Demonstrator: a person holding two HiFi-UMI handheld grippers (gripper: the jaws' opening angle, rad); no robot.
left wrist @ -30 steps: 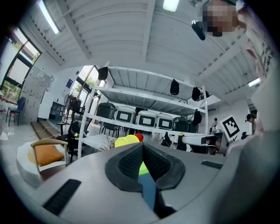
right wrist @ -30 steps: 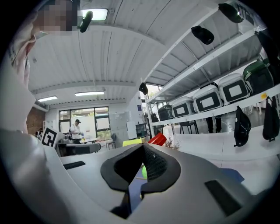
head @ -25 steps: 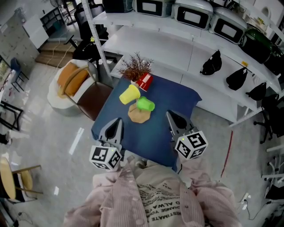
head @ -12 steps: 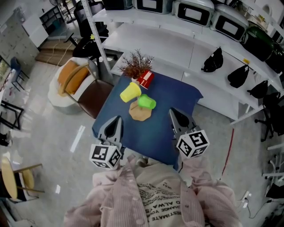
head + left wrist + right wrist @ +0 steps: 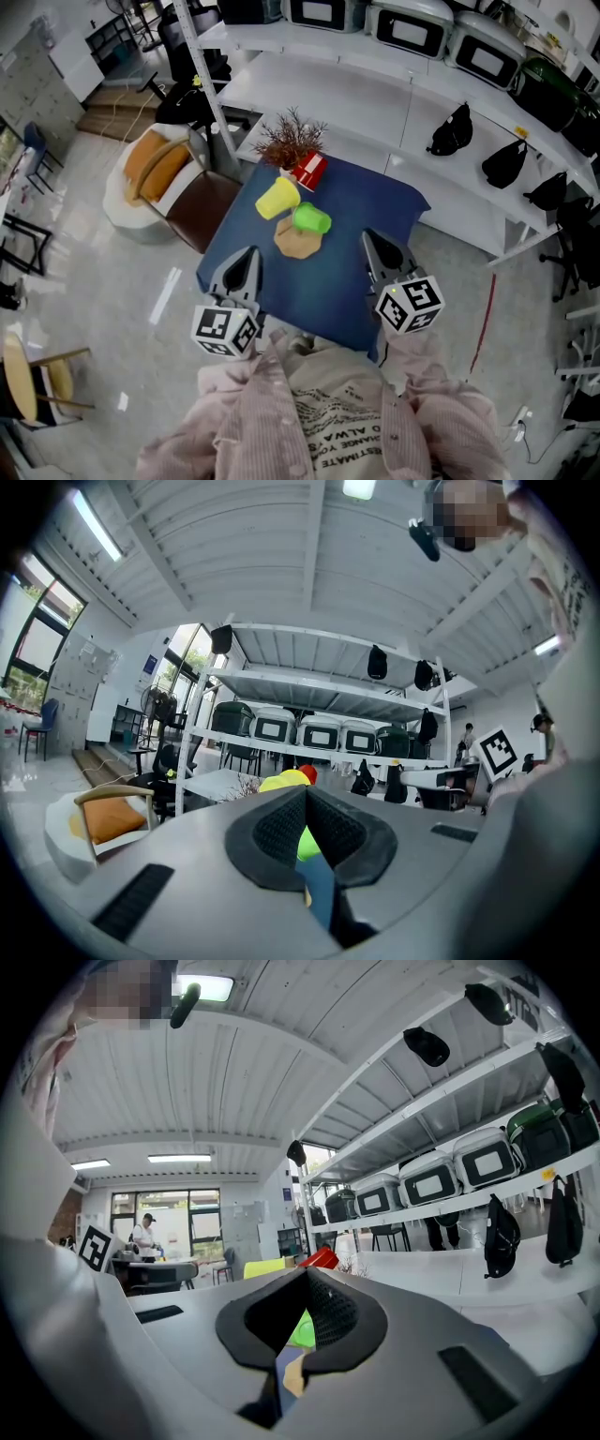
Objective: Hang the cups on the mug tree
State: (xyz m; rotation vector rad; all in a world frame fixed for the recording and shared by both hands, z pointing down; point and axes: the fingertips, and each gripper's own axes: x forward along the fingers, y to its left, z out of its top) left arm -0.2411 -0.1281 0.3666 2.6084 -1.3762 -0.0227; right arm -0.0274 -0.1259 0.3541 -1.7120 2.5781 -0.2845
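Observation:
On the blue table (image 5: 328, 281) stands the mug tree, seen from above as a round wooden base (image 5: 296, 242). Around it are a yellow cup (image 5: 277, 198), a green cup (image 5: 310, 220) and a red cup (image 5: 307, 172); its stem and pegs are hidden beneath them. My left gripper (image 5: 246, 258) hovers over the table's front left edge, shut and empty. My right gripper (image 5: 372, 242) hovers over the front right part, also shut and empty. The left gripper view shows the yellow cup (image 5: 281, 782) and the green cup (image 5: 307, 843) past the closed jaws. The right gripper view shows the green cup (image 5: 302, 1330).
A dried brown plant (image 5: 289, 141) stands at the table's far edge, just behind the red cup. A chair with an orange cushion (image 5: 161, 171) is to the left. White shelving (image 5: 375, 103) with black bags runs behind the table. The person's pink sleeves fill the bottom of the head view.
The table and both grippers have drifted slightly right and down in the head view. Both pairs of jaws stay shut and the cups have not moved.

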